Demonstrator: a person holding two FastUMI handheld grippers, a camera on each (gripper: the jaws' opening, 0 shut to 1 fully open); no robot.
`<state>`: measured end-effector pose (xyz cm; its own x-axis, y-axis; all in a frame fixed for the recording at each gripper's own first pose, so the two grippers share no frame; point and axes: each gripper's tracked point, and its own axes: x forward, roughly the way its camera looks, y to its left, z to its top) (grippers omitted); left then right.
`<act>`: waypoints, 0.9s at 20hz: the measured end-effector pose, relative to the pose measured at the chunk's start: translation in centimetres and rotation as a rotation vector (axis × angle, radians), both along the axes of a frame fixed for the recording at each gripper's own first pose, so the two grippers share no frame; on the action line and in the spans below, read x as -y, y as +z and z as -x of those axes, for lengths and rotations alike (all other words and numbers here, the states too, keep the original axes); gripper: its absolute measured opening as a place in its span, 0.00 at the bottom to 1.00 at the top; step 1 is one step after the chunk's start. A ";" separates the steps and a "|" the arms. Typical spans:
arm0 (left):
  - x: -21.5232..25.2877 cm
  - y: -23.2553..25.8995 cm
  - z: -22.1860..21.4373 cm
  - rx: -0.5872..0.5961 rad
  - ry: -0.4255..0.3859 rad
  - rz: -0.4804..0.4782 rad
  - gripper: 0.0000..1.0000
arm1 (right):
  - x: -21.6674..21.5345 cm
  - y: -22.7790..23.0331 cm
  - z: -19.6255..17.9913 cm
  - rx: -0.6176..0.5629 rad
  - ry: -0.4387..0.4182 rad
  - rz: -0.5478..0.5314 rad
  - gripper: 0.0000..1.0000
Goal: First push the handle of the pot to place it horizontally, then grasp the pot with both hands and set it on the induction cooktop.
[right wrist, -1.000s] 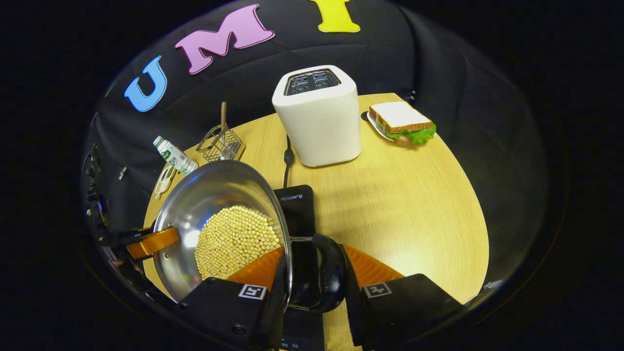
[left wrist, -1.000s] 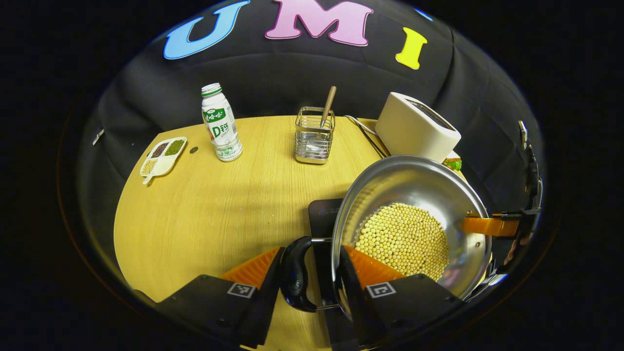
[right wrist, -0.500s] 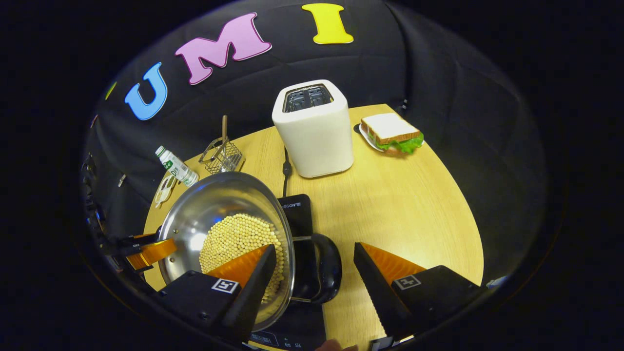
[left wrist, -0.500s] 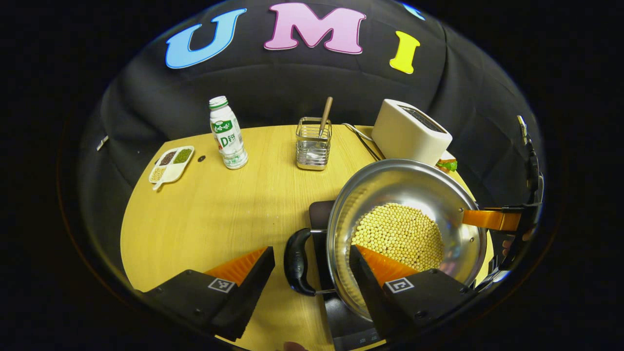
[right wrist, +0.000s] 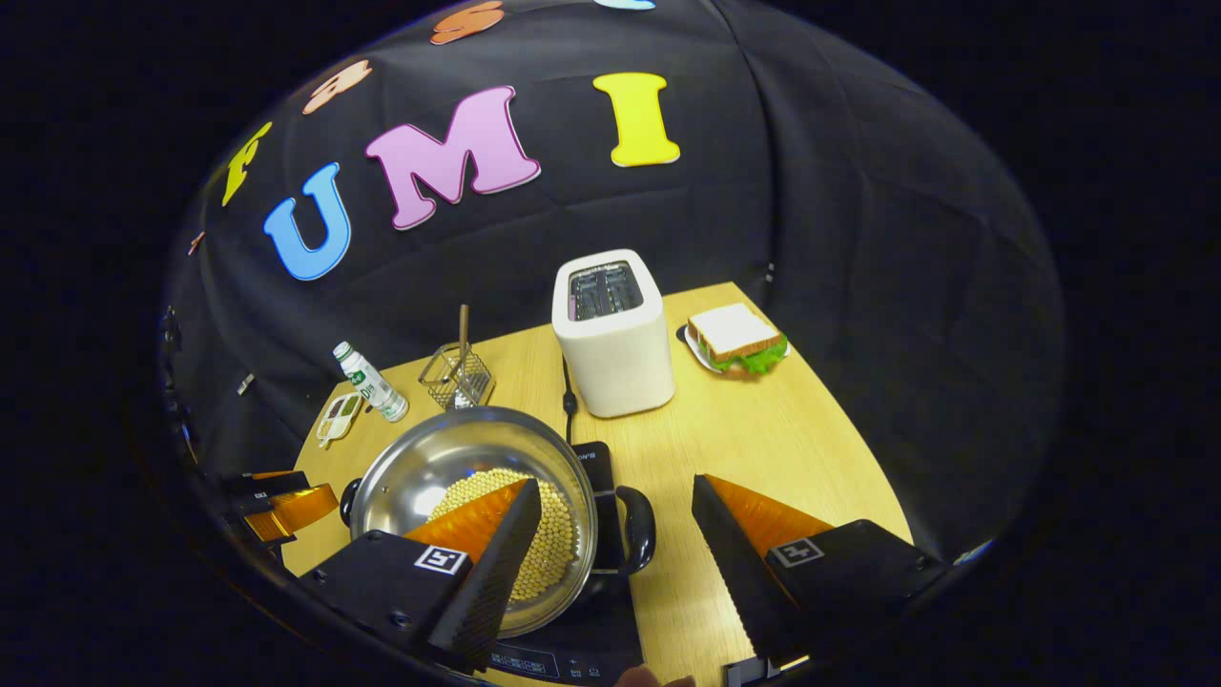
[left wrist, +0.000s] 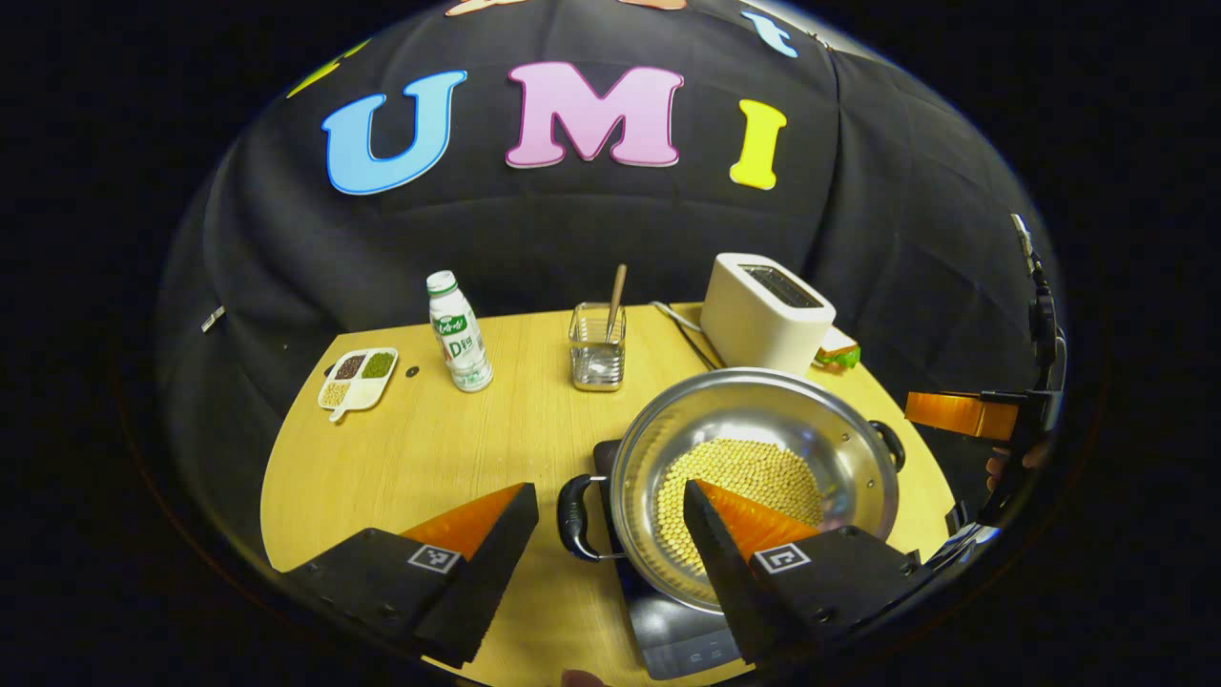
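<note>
We see 1 pot [left wrist: 754, 448] of beans on 1 cooktop [left wrist: 668, 630], 1 toaster [left wrist: 766, 312] behind it; the left gripper [left wrist: 610, 501] and right gripper [right wrist: 615, 496] both gape, holding nothing.

Left gripper [left wrist: 609, 501] raised above the table, fingers spread wide apart and holding nothing, right gripper [right wrist: 615, 496] likewise raised, fingers parted wide, gripping nothing
</note>
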<state>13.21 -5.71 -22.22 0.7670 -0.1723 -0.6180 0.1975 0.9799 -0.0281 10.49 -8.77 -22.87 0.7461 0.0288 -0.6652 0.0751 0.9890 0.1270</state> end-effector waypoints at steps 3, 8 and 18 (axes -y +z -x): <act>0.9 3.9 0.1 0.106 -0.009 0.036 0.96 | -0.2 4.3 -0.2 0.093 0.000 0.011 0.99; 1.6 10.4 0.8 0.273 -0.002 0.096 0.96 | -0.2 11.8 0.3 0.288 -0.016 0.007 0.98; 2.2 20.9 5.0 0.633 -0.034 0.045 0.95 | -2.6 20.3 4.5 0.586 0.039 0.123 0.98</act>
<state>8.16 -7.95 -1.31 0.9750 -0.2188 -0.0384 0.2208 0.9733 0.0631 5.98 -6.21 -2.57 0.9896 0.0119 -0.1433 -0.0090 0.9997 0.0205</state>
